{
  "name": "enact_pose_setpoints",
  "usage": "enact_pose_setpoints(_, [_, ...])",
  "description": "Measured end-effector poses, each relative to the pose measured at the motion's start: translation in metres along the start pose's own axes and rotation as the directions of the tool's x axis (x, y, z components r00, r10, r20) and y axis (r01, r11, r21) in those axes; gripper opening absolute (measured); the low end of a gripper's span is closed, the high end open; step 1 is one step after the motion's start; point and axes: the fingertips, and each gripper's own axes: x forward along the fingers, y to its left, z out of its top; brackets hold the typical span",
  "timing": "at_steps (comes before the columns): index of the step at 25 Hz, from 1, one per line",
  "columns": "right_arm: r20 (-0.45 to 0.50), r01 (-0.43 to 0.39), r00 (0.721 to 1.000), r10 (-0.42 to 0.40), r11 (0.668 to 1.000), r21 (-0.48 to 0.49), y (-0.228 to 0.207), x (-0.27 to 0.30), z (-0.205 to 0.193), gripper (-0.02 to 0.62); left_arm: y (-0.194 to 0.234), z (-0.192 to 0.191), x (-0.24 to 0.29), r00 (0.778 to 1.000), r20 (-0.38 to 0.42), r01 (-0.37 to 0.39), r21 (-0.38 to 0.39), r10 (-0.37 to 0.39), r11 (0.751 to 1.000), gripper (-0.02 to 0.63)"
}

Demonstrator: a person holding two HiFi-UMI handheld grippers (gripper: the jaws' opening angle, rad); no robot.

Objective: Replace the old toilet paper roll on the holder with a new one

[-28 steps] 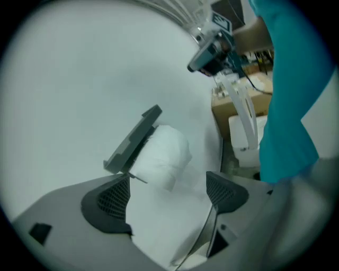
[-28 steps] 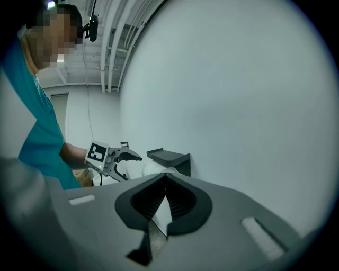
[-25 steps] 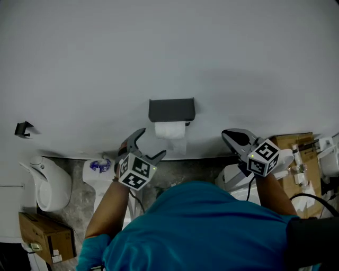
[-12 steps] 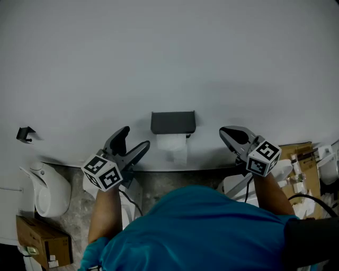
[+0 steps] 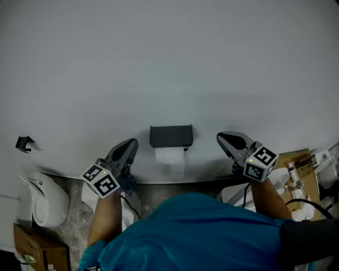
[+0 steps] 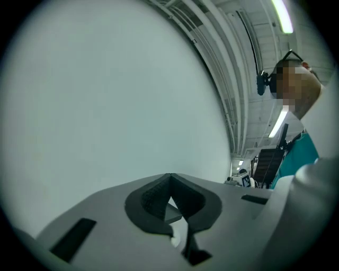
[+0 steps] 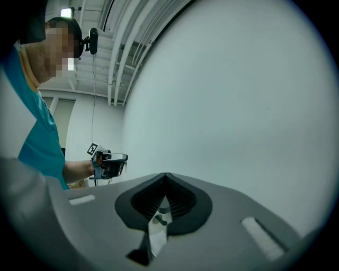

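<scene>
Now shut tight on nothing, tips pressed together, on left gripper (image 5: 131, 143) and right gripper (image 5: 222, 138) alike, both held near the wall (image 5: 169, 63), flanking the white roll (image 5: 169, 157) hanging under the dark holder (image 5: 170, 136) mounted midway between them.

Dim flat light, ceiling tubes (image 6: 281, 16) overhead, gripper views fisheye w/ vignette

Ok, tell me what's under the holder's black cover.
A white paper roll sits under the cover, with a sheet hanging down the wall. The cover hides the roll's top and whatever bar carries it.
</scene>
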Motion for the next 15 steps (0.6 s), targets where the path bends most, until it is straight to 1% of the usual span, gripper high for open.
enact_pose_setpoints(3, [0.003, 0.017, 1.000, -0.017, 1.000, 0.021, -0.004, 0.002, -0.002, 0.003, -0.001, -0.007, 0.003, 1.000, -0.021, 0.022, -0.015, -0.023, 1.000, 0.008])
enact_pose_setpoints(8, [0.014, 0.036, 0.999, -0.037, 0.996, 0.088, -0.010, 0.005, -0.007, 0.003, -0.006, -0.018, 0.007, 0.997, -0.061, 0.054, 0.018, -0.053, 0.998, 0.008])
enact_pose_setpoints(10, [0.013, 0.041, 0.999, -0.043, 0.995, 0.087, -0.011, 0.006, -0.007, 0.002, -0.009, -0.017, 0.009, 0.996, -0.066, 0.060, 0.018, -0.058, 0.998, 0.008])
enact_pose_setpoints(15, [-0.023, 0.061, 0.998, -0.060, 0.997, 0.040, -0.010, 0.011, -0.011, 0.002, -0.010, -0.018, 0.009, 0.995, -0.075, 0.073, 0.016, -0.071, 0.997, 0.008])
